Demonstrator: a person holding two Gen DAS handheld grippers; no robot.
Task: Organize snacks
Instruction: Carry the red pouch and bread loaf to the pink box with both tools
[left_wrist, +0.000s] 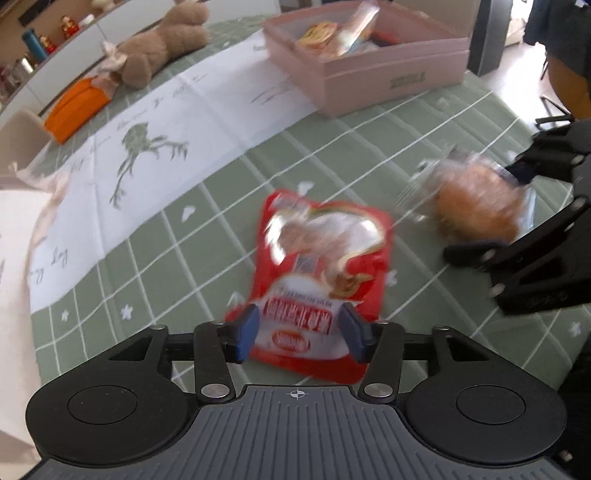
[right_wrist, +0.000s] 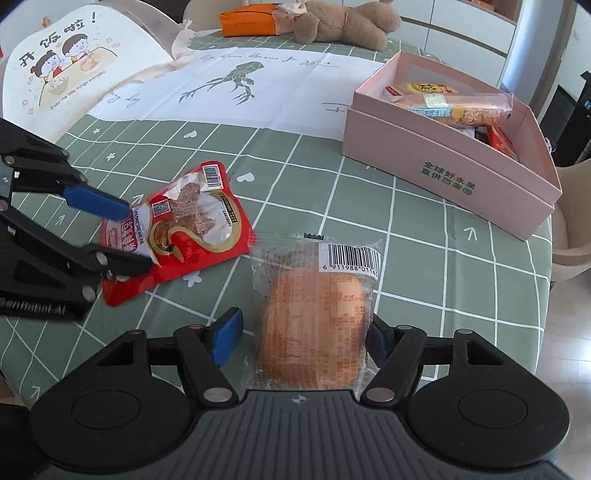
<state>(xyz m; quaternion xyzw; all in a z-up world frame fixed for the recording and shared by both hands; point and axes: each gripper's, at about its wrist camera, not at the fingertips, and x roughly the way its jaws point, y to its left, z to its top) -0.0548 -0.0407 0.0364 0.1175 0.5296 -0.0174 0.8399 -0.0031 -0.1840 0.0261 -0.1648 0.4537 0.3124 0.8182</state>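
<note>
A red snack pouch lies on the green checked tablecloth; it also shows in the right wrist view. My left gripper is open, its blue pads either side of the pouch's near end. A clear-wrapped bun lies between the open fingers of my right gripper; the bun shows blurred in the left wrist view. The pink box holding several snacks stands at the far right; it also shows in the left wrist view.
A white paper sheet with a green drawing covers the table's far side. A brown plush bear and an orange pack lie at the far edge. A printed white bag sits at the far left.
</note>
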